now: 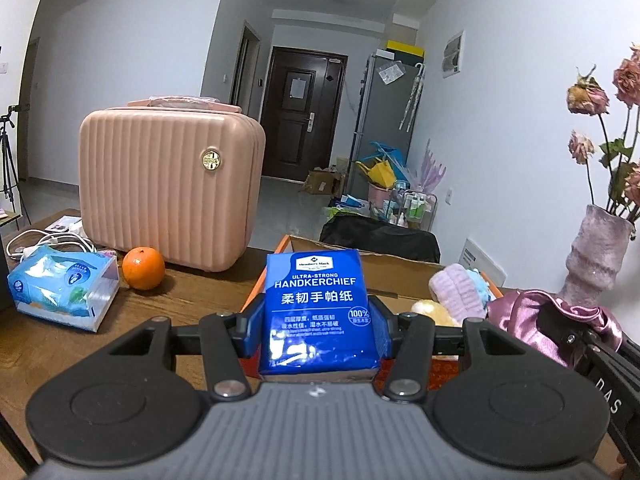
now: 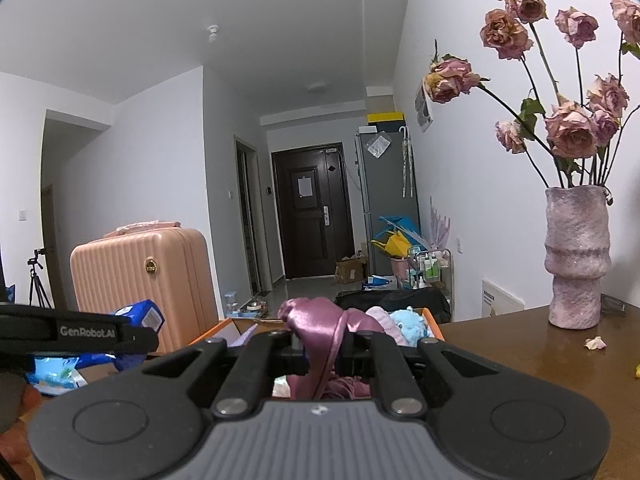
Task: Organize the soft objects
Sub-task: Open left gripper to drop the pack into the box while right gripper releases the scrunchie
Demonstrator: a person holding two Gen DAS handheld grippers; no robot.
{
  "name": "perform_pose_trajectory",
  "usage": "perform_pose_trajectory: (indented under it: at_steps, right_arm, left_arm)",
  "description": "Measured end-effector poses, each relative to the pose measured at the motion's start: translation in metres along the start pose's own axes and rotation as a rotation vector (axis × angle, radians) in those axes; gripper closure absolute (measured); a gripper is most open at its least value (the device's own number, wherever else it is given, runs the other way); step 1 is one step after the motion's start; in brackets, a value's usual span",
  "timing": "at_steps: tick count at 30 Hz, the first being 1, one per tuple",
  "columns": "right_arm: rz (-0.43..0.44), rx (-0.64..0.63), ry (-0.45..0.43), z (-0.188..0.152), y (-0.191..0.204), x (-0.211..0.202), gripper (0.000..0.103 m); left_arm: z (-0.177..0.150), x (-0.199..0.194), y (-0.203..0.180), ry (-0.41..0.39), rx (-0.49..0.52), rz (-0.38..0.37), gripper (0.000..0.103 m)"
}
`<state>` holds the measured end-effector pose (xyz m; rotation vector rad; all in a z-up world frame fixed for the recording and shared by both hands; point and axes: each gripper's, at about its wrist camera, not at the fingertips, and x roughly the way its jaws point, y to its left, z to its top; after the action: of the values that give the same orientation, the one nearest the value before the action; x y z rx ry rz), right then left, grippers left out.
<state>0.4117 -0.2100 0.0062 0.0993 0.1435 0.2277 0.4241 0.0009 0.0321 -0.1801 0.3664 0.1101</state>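
My left gripper (image 1: 318, 330) is shut on a blue handkerchief tissue pack (image 1: 318, 308) and holds it upright above the near edge of an open cardboard box (image 1: 384, 270) with orange sides. Inside the box lie a pink fluffy item (image 1: 460, 290), a light blue fluffy item (image 1: 480, 284) and a yellow soft item (image 1: 434, 312). My right gripper (image 2: 324, 354) is shut on a purple satin cloth (image 2: 320, 320) and holds it over the box (image 2: 434, 326); the cloth also shows in the left wrist view (image 1: 552, 318). The left gripper with its blue pack (image 2: 140, 318) shows at the left of the right wrist view.
A pink ribbed suitcase (image 1: 170, 188) stands on the wooden table (image 1: 192, 296) behind an orange (image 1: 143, 268) and a light blue tissue pack (image 1: 64, 284). A white cable (image 1: 48, 242) lies at the far left. A pink vase (image 2: 578, 258) of dried roses stands at the right.
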Motion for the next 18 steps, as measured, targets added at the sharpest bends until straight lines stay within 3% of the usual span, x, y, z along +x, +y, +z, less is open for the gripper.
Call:
perform_pose_trajectory:
  at_steps: [18]
  right_arm:
    - [0.021, -0.006, -0.005, 0.004, 0.01, 0.048, 0.093]
  left_arm:
    - [0.019, 0.043, 0.0, -0.02, -0.012, -0.003, 0.05]
